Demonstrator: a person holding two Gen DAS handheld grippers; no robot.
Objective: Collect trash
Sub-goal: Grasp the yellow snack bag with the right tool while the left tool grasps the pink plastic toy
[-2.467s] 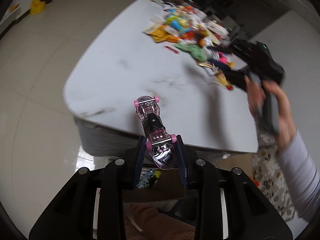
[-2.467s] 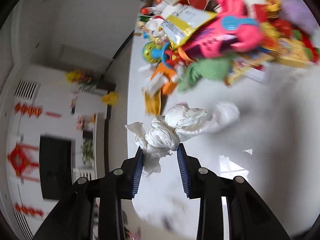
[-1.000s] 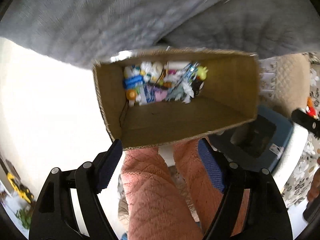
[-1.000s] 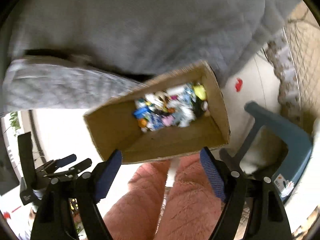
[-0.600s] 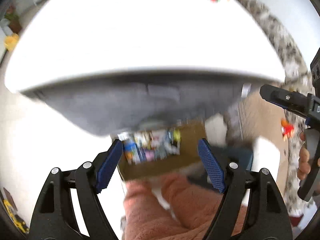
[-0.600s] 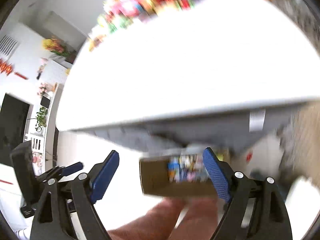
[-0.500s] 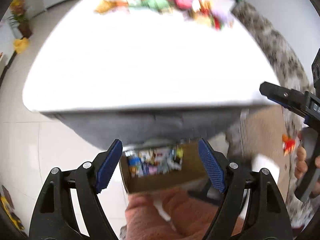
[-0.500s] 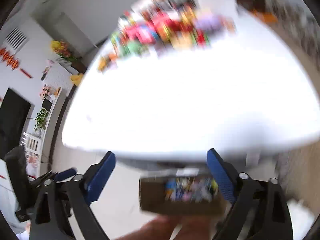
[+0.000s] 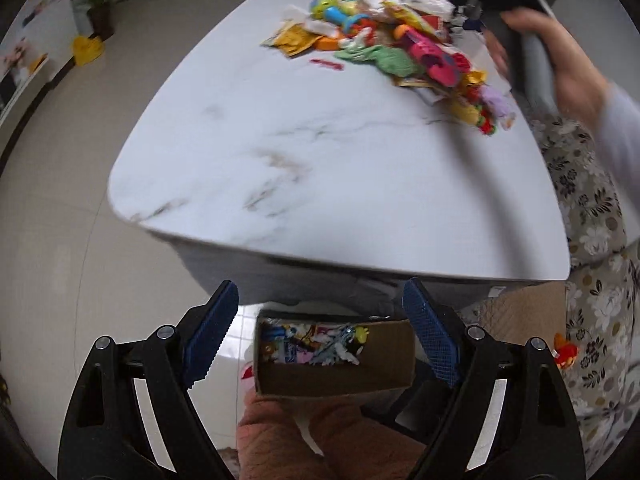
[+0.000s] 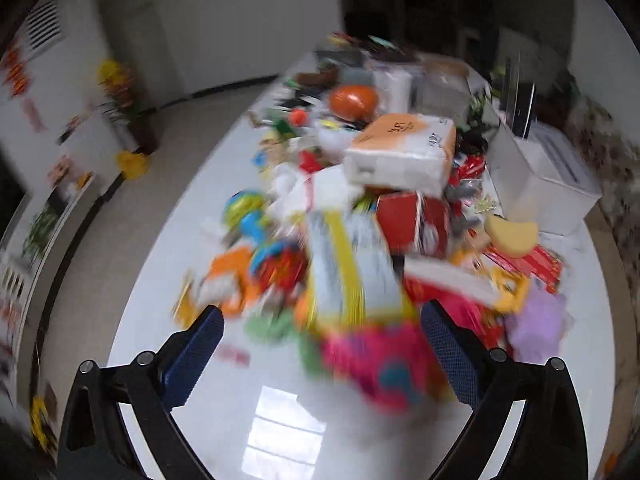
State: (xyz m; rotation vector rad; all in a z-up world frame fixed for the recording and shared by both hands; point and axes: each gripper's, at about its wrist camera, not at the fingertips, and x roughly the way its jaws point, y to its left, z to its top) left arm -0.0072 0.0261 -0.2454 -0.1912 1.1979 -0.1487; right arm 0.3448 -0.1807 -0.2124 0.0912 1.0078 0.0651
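Left gripper point(image 9: 320, 332) is seen at the bottom of its frame, jaws wide and opening, nothing gripped – the cardboard box point(image 9: 334, 378) is only framed between them, farther off below the table edge. Right gripper point(image 10: 322, 350) likewise wide and opening, nothing pinched; the pile behind it is smeared by motion blur, so single items near the fingers cannot be separated. In the left view, the right gripper is cut off at the upper right, only a dark body in a hand point(image 9: 568, 68) being made out.

Counted: two grippers, one box, one marble table point(image 9: 320, 168), one trash pile point(image 9: 400, 36) at the upper right of the left view. Box contents are mixed colourful scraps – count not readable.

In the right view the pile fills the centre: a white-and-orange tissue pack point(image 10: 400, 152) on top, an orange ball point(image 10: 354, 100) above it, a red carton point(image 10: 412, 224), a purple lump point(image 10: 536, 328) lower right, a white box point(image 10: 540, 176) at the right. Pink-clad knees point(image 9: 320, 436) are seen at the bottom centre of the left view, just beneath the box.
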